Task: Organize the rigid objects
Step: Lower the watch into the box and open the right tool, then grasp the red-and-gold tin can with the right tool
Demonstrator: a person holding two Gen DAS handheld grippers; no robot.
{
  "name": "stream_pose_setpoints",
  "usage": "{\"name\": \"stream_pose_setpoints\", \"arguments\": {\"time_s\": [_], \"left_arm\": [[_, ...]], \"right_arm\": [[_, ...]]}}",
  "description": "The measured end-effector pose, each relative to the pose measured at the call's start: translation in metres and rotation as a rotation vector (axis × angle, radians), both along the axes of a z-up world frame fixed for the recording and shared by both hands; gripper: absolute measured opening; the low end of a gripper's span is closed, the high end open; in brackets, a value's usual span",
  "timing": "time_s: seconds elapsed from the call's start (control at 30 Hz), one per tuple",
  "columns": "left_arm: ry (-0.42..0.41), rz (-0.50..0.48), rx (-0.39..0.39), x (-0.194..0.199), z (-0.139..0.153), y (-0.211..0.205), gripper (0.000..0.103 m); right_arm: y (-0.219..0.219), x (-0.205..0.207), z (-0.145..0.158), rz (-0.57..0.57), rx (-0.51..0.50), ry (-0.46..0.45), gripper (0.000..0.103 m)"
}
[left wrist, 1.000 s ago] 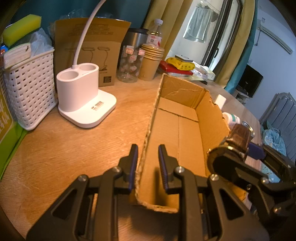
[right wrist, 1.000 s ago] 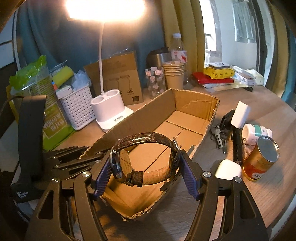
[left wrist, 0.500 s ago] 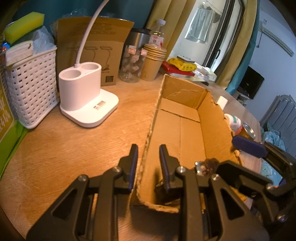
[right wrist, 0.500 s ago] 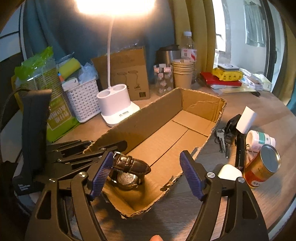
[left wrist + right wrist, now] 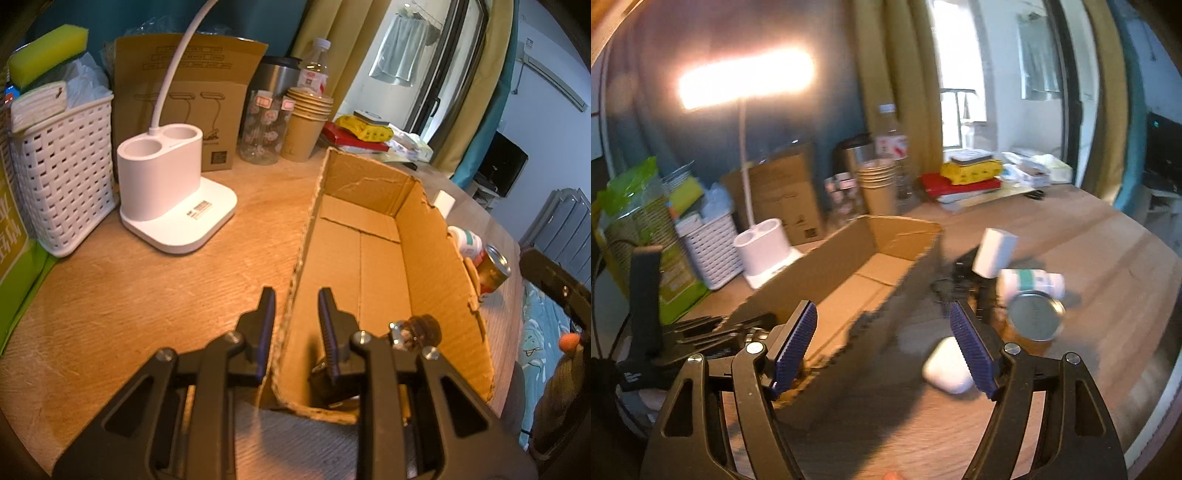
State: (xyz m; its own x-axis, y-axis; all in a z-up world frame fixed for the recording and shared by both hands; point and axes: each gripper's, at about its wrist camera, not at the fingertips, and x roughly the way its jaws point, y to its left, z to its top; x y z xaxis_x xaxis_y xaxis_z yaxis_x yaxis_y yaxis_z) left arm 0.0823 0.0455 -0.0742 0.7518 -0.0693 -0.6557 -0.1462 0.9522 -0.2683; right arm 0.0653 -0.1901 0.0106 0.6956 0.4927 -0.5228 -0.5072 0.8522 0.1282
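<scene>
A long open cardboard box (image 5: 373, 258) lies on the wooden table; it also shows in the right wrist view (image 5: 849, 280). My left gripper (image 5: 295, 310) is shut on the box's near left wall, one finger on each side. A brown-strapped watch (image 5: 417, 328) lies inside the box at its near end, partly hidden by my left fingers. My right gripper (image 5: 882, 339) is open and empty, above the table to the right of the box. Near it lie a white earbud case (image 5: 947, 365), a tin can (image 5: 1034, 317), a white pill bottle (image 5: 1034, 282) and keys (image 5: 956, 284).
A white lamp base (image 5: 173, 195), a white basket (image 5: 62, 173), a cardboard sleeve (image 5: 184, 92), a glass jar (image 5: 264, 129) and paper cups (image 5: 306, 125) stand at the back left. Books and packets (image 5: 967, 177) lie at the back. A green bag (image 5: 646, 229) stands at the left.
My right gripper opened and dropped the watch into the near end of the box, then pulled up and swung right, away from the box. My left gripper kept its hold on the box wall.
</scene>
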Motion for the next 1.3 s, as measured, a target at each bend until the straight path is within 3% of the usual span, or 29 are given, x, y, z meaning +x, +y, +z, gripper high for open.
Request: {"name": "stream_pose_setpoints", "arguments": {"time_s": [0.6,0.9,1.3], "left_arm": [[0.000,0.000,0.000,0.000,0.000,0.000,0.025],[0.000,0.000,0.001,0.000,0.000,0.000,0.025],[-0.001,0.000,0.001,-0.001,0.000,0.000,0.025]], "right_arm": [[-0.037,0.013,-0.023,-0.202,-0.130,-0.046,0.078],[-0.053,0.041,-0.047,-0.292,-0.161,0.019,0.078],[-0.052,0.067,-0.065,-0.301,-0.173,0.080,0.078]]}}
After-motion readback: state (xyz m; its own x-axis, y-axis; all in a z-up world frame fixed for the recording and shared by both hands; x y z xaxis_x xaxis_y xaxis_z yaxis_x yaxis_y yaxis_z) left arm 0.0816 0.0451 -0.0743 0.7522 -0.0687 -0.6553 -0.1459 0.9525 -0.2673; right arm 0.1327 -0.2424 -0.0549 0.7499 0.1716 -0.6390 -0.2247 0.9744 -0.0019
